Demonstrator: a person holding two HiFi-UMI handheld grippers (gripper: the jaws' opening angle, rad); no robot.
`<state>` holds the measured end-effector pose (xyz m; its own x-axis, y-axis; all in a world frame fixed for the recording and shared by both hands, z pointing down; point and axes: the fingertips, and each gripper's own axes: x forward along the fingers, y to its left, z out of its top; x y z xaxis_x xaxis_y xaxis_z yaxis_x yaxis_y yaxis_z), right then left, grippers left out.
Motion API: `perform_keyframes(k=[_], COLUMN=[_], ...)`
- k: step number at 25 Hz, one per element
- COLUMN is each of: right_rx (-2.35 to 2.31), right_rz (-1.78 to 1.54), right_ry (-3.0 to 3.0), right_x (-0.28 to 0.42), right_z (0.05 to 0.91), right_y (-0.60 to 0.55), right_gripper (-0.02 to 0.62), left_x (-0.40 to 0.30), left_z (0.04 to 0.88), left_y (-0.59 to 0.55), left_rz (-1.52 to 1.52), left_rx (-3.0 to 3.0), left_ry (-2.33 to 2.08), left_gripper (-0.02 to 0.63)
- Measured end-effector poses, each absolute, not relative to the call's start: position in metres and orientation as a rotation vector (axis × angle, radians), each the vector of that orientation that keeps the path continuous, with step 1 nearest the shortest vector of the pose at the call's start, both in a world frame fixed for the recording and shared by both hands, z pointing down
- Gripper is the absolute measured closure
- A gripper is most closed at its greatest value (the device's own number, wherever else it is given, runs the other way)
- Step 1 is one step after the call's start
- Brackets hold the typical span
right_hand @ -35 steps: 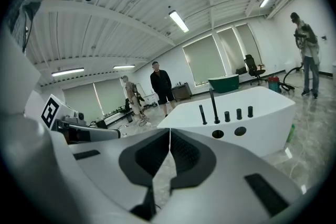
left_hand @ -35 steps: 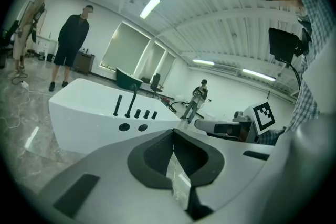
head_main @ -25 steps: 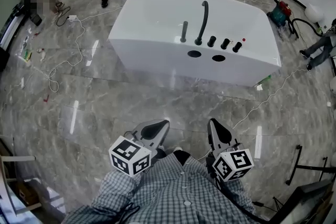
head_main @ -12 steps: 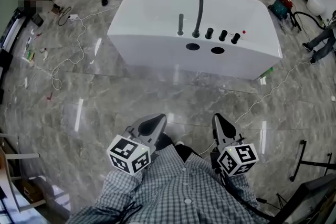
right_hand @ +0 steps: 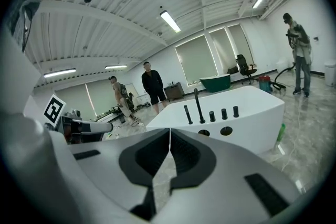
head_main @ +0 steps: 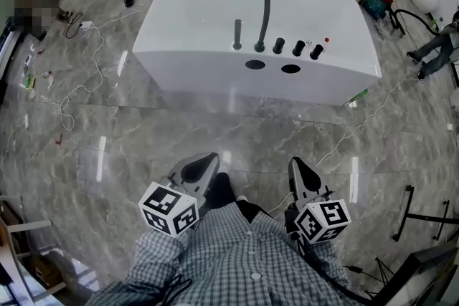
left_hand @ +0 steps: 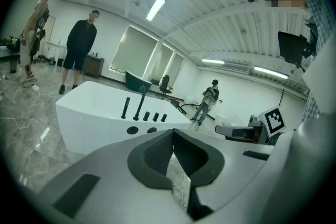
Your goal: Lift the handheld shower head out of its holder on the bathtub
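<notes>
On the bathtub (head_main: 188, 19) rim, the slim dark shower head (head_main: 237, 34) stands upright left of the spout (head_main: 264, 16). Left gripper (head_main: 206, 160) and right gripper (head_main: 296, 168) are closed, empty.

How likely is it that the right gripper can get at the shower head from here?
Probably not yet. The right gripper sits by the person's body, fingers shut, with open floor between it and the bathtub. Nothing blocks the shower head; stepping closer should do.
</notes>
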<state>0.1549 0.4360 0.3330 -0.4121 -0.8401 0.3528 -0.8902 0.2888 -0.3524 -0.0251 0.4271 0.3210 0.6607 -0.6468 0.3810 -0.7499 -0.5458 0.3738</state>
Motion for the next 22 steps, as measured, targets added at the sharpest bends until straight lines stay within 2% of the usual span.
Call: perform_keyframes(k=[22], right_rx=[1.710], right_rz=[0.713], right_ry=[-2.372], right_x=[0.070], right_z=[0.319], right_y=[0.266], right_gripper=[0.577], left_x=[-0.107], left_z=[0.330], left_y=[0.254], left_rz=[0.284], left_rx=[2.418], left_ry=[-0.984], left_gripper=[0.597])
